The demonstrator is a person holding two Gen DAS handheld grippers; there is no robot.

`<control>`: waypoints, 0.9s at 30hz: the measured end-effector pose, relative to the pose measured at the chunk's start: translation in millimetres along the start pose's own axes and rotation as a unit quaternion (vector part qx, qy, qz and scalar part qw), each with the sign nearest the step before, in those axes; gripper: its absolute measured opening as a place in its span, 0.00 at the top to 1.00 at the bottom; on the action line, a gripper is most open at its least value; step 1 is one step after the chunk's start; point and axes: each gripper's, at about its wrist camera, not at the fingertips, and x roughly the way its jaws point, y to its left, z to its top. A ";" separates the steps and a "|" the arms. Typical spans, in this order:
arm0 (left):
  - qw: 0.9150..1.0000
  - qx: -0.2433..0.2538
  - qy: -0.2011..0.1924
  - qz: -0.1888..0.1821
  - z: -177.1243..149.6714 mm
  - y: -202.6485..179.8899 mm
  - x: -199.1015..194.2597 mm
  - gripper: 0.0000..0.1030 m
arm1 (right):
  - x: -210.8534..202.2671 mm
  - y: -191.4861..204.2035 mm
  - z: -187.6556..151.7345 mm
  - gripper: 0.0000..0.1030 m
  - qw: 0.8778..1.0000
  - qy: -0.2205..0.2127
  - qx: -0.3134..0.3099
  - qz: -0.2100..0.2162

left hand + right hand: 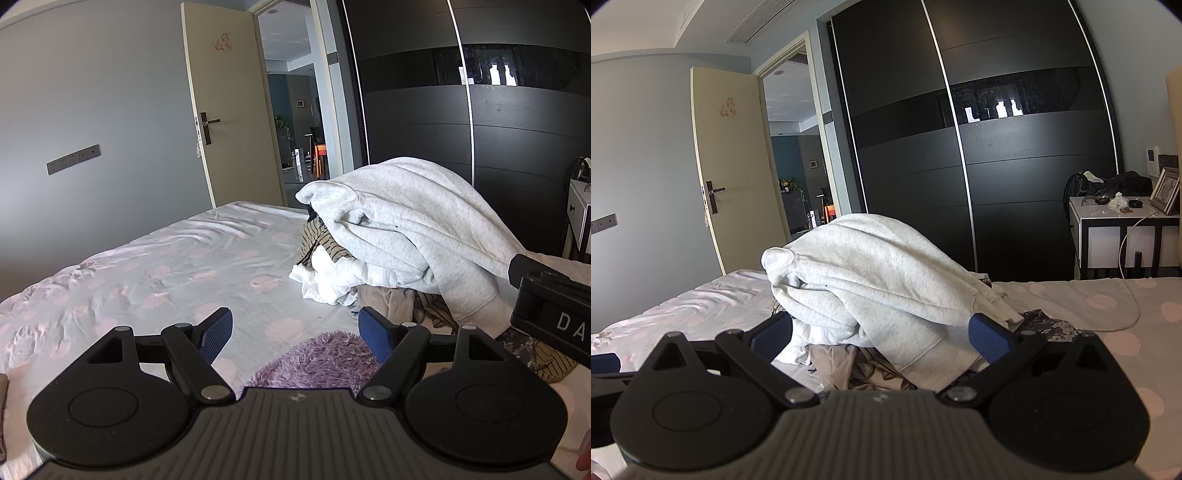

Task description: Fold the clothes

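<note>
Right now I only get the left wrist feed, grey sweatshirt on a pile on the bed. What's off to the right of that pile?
Observer: A white nightstand stands beyond the bed, cluttered, with a picture frame on it.
Operator: Anything trailing onto the bed?
Observer: Yes, a white cable runs from the nightstand onto the sheet.
Operator: Is my right gripper holding anything?
Observer: No, the right gripper is open, facing the grey sweatshirt.

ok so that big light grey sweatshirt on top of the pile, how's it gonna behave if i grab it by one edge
The grey sweatshirt will likely go floppy: it already drapes in soft folds over the clothes pile. It looks thick, so probably heavyish for a garment. Lifting one edge may drag the white garment beneath it along.
</note>
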 end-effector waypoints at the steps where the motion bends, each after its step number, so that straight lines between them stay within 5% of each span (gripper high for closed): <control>1: 1.000 0.004 0.000 0.002 0.2 0.0 -0.4 0.28 | 0.4 -0.1 0.5 0.01 1.000 0.000 0.000 0.000; 27: 1.000 -0.004 0.005 -0.001 0.6 5.5 -3.4 0.28 | -2.4 0.6 0.0 0.01 1.000 0.003 0.001 0.008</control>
